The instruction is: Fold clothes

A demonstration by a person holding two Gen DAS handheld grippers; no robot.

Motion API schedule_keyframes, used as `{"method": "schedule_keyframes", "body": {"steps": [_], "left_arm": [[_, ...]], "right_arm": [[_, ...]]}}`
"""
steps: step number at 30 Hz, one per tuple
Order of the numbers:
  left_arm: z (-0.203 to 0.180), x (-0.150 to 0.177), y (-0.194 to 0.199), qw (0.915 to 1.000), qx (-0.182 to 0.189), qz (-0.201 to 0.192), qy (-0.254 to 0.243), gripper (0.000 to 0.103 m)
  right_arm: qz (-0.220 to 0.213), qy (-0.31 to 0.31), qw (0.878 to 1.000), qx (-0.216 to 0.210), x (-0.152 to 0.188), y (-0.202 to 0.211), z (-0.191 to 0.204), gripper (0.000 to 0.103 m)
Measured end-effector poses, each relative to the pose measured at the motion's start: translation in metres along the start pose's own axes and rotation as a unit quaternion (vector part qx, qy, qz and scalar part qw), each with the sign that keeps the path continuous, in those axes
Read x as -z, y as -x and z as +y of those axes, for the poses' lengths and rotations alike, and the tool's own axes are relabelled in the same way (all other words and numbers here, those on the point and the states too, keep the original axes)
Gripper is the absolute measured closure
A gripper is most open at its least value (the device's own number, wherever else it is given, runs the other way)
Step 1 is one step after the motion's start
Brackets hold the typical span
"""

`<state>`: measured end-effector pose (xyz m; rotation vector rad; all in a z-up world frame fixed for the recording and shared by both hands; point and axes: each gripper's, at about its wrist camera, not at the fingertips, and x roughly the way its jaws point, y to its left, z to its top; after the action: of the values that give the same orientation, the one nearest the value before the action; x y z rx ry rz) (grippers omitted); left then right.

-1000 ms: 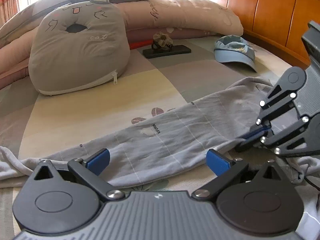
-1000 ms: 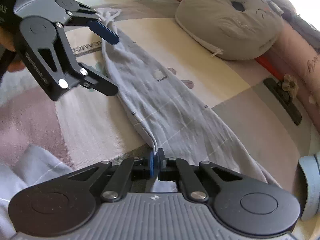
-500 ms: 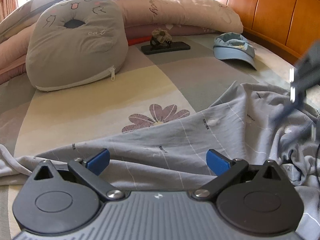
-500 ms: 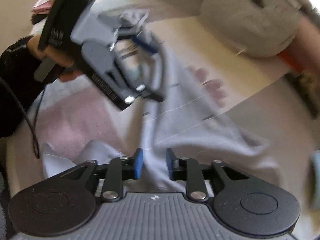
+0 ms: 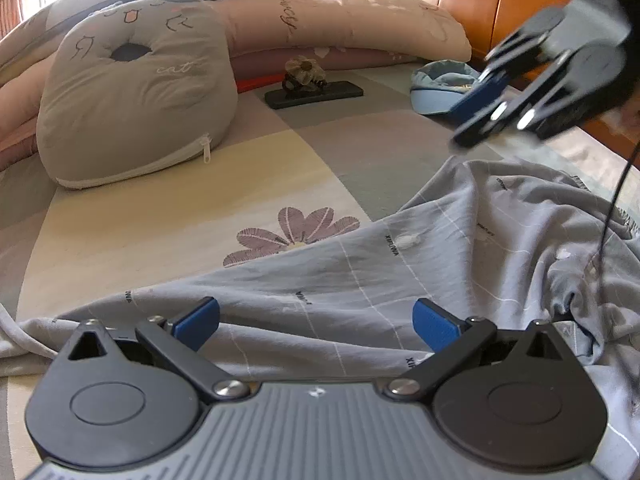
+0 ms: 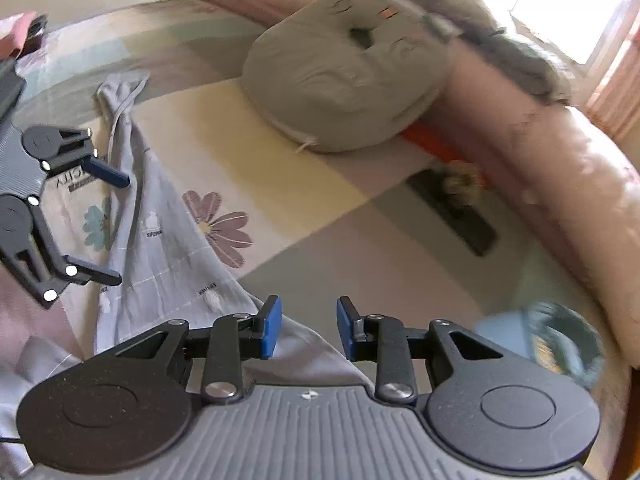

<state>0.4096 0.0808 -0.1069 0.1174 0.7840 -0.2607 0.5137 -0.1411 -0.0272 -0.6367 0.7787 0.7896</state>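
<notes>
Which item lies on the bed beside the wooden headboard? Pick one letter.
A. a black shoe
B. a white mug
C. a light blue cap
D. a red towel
C: in the left wrist view a light blue cap lies on the bed sheet close to the wooden headboard, behind the raised right hand-held gripper.

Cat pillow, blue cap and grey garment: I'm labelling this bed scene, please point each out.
cat pillow (image 5: pixel 132 92), left wrist view, front face.
blue cap (image 5: pixel 440 88), left wrist view, crown.
grey garment (image 5: pixel 400 272), left wrist view, flat middle panel.
</notes>
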Motion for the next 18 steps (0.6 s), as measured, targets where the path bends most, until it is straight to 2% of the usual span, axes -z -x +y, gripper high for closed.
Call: {"method": "schedule_keyframes", "body": {"steps": [2,6,10,11,12,13,15,18], "left_arm": [[0.002,0.001,-0.002,1.0,-0.001,0.003,0.005,0.001],[0.006,0.002,-0.006,0.9999,-0.004,0.009,0.013,0.001],[0.007,0.003,-0.008,0.9998,-0.003,0.01,0.014,0.001],[0.006,0.003,-0.008,0.9998,-0.003,0.01,0.014,0.001],[0.006,0.003,-0.009,0.9998,-0.003,0.011,0.014,0.001],[0.006,0.003,-0.009,0.9998,-0.002,0.011,0.014,0.001],[0.005,0.003,-0.01,0.9999,-0.002,0.011,0.012,0.001],[0.005,0.003,-0.01,0.9999,-0.003,0.009,0.012,0.001]], "right_arm": [[0.011,0.003,1.0,-0.022,-0.002,-0.027,0.003,0.069],[0.051,0.009,0.998,-0.031,0.005,-0.07,0.005,0.069],[0.057,0.008,0.997,-0.055,0.014,-0.074,0.007,0.069],[0.055,0.012,0.997,-0.059,0.016,-0.072,0.01,0.074],[0.053,0.017,0.997,-0.061,0.018,-0.071,0.014,0.089],[0.05,0.022,0.997,-0.063,0.021,-0.069,0.018,0.098],[0.034,0.027,0.998,-0.049,0.02,-0.065,0.021,0.099],[-0.024,-0.037,0.999,-0.022,0.008,-0.06,0.001,0.099]]}}
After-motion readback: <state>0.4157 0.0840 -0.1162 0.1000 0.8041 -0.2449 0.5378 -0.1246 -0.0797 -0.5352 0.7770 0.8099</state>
